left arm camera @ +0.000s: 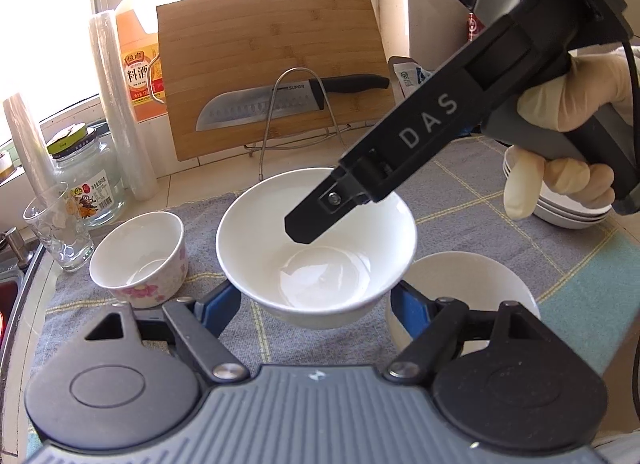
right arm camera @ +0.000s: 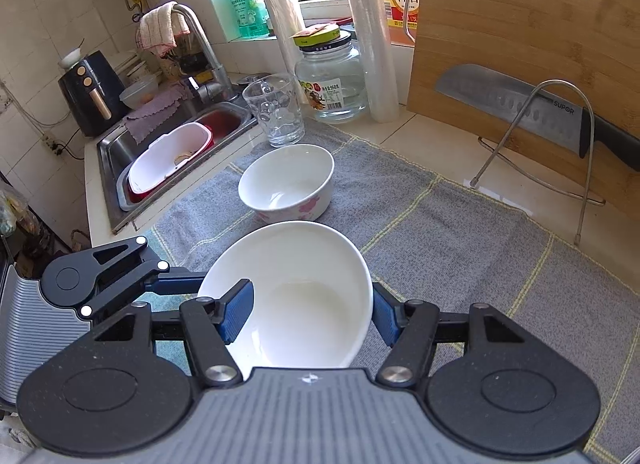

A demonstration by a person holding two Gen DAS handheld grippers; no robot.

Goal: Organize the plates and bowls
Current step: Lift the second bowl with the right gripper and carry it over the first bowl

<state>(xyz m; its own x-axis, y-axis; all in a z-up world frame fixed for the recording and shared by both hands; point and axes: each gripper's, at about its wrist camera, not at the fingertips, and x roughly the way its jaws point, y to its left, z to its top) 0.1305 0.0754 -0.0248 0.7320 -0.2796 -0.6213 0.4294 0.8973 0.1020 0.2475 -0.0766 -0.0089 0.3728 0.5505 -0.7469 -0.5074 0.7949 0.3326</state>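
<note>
**Both grippers sharing one white bowl**

Evidently the white bowl [left arm camera: 316, 248] is hanging above the grey cloth [left arm camera: 460, 191] on the tabletop, glazed, stiff, slippery and breakable, probably of modest weight. The left gripper [left arm camera: 316, 300] is clamping its lower wall from outside, both pads pressing. The right gripper [right arm camera: 308, 314] is pinching the rim, one pad inside, one outside; that rim looks the surest hold.

Going left to right, the left wrist view is showing the floral bowl [left arm camera: 140, 258], a second white bowl [left arm camera: 464, 296], and stacked plates [left arm camera: 568, 207] behind a gloved hand [left arm camera: 560, 151]. Only the right wrist view is showing the sink [right arm camera: 120, 167].
</note>
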